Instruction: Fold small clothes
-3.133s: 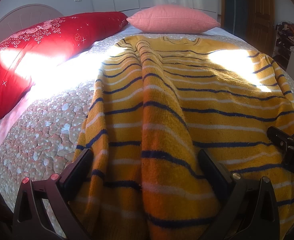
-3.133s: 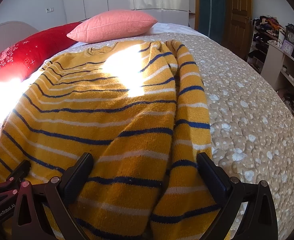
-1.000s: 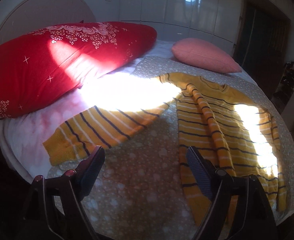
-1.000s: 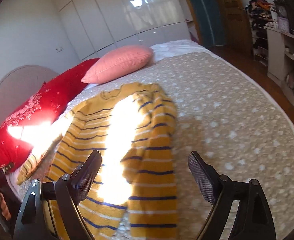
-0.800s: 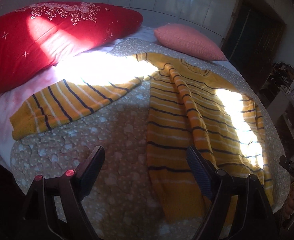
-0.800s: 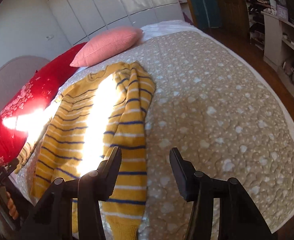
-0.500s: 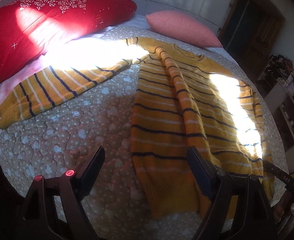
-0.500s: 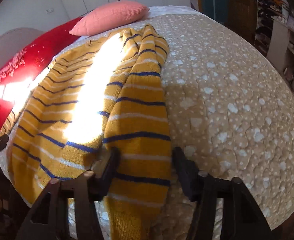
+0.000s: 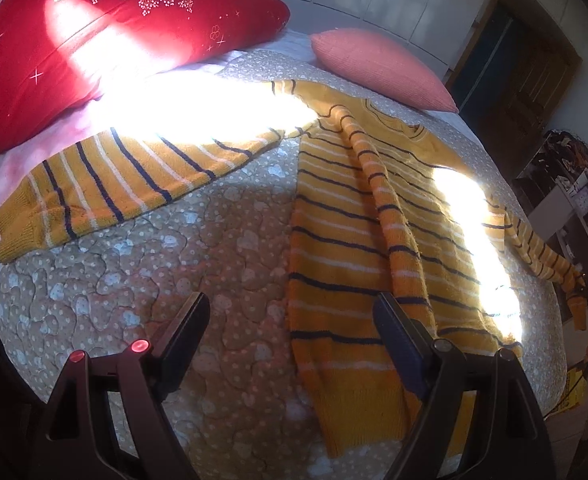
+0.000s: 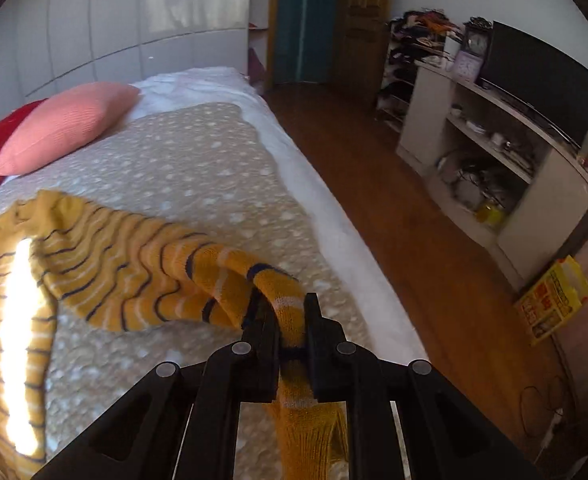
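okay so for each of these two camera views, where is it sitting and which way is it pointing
Left wrist: rides the left gripper, angled down across the bed toward the red pillow; its open fingers frame the quilt and the sweater.
Right wrist: rides the right gripper, facing the bed's far side and the floor; its jaws are closing on the sweater's sleeve.
Shared: sweater, quilt, pink pillow.
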Available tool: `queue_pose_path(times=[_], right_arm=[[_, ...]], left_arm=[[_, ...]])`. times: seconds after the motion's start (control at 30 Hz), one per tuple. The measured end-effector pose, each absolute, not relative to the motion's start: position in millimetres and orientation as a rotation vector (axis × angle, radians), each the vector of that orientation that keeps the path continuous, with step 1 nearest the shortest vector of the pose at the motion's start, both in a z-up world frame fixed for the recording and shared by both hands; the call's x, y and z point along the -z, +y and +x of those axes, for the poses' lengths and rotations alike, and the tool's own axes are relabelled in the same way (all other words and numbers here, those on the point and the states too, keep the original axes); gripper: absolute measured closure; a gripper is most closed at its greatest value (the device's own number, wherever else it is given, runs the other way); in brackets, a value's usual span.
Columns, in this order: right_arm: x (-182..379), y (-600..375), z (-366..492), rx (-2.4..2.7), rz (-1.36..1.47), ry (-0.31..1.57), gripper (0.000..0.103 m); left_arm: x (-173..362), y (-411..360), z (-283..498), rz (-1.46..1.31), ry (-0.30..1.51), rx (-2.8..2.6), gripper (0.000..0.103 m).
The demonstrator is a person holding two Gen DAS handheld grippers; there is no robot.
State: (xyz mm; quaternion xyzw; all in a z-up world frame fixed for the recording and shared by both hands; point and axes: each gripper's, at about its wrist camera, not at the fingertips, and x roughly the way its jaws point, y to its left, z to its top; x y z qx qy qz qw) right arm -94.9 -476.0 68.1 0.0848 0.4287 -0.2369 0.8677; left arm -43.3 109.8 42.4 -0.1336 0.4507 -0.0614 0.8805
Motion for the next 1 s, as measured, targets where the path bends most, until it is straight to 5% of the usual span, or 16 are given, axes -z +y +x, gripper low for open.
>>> queue_pose_path(times=[0.13,0.23,0.6,0.67,0.73,0.77,0.87,0.9,0.93,1.0], right_arm=[[-67,-477,-92,0.492,0.254,0.887,0.077],[-70,-448,-120,0.334,0.357,0.817,0.053],[0,-275,-175,-0.426,0.653,1.013,0.051],[3,-255,-179,-0.430,0.642,1.002,0.049],[3,-242,-182,-0.426,0.643,0.995,0.049],[1,-239,-185,-0.414,0.647,0.989,0.049],[-5,-226,-192,-0.345,0.564,0.978,0.053],[-6,-223,-192,-0.333,0.530,0.978,0.062],[-6,-220,-189,-0.357,0.525,0.996,0.091],[-6,-227,-188,-0.386,0.578,1.008,0.093]], left_arm=[[-29,107,-34,-0.285,0.982,0.160,0.020],[-15,102,-29,-0.289,1.028,0.204,0.019],[-11,70,-38,-0.395,1.033,0.434,0.016],[-11,69,-40,-0.383,1.032,0.396,0.031],[-8,75,-39,-0.408,1.057,0.352,0.081],[-6,80,-38,-0.443,1.070,0.342,0.093],[-7,94,-39,-0.497,1.081,0.298,0.095],[-11,98,-41,-0.496,1.073,0.286,0.095],[-16,100,-45,-0.484,1.061,0.272,0.095],[-27,104,-50,-0.443,1.032,0.236,0.095]])
